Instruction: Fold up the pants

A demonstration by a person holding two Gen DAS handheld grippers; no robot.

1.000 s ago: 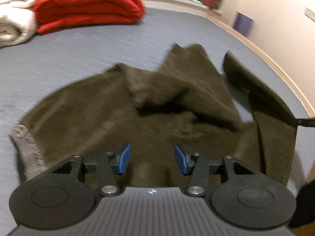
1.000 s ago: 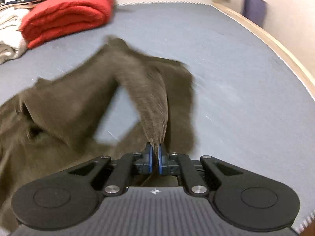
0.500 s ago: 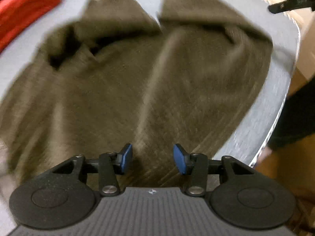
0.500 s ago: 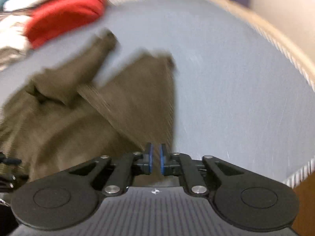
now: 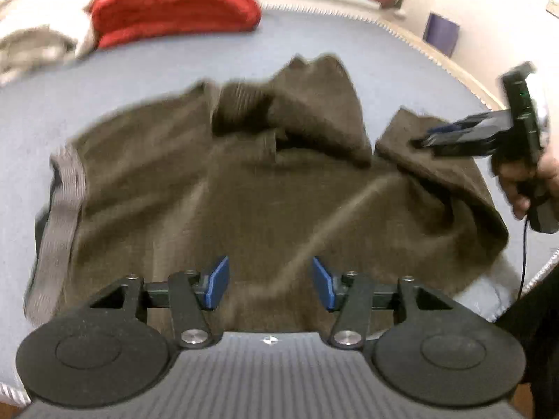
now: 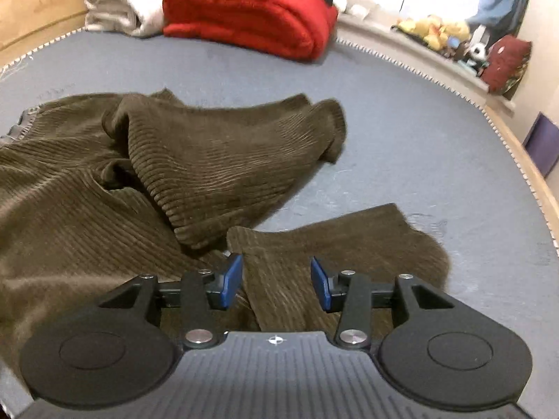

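Dark olive corduroy pants (image 5: 244, 188) lie rumpled on the blue-grey bed (image 5: 139, 70), with the grey waistband (image 5: 59, 209) at the left. My left gripper (image 5: 270, 281) is open and empty above the near part of the pants. My right gripper (image 6: 276, 281) is open and empty just above one leg end (image 6: 349, 244); it also shows in the left wrist view (image 5: 429, 139) at the right. The other leg (image 6: 223, 160) lies folded over and creased behind it.
A folded red blanket (image 6: 251, 10) and white towels (image 6: 122, 3) lie at the far end of the bed. A shelf with toys (image 6: 436, 31) and a dark red bag (image 6: 506, 63) runs along the far right. A wooden bed edge (image 6: 545, 188) lies at the right.
My right gripper has opened and let go of the pant leg, which now lies on the bed. My left gripper stayed open and swung back over the pants.
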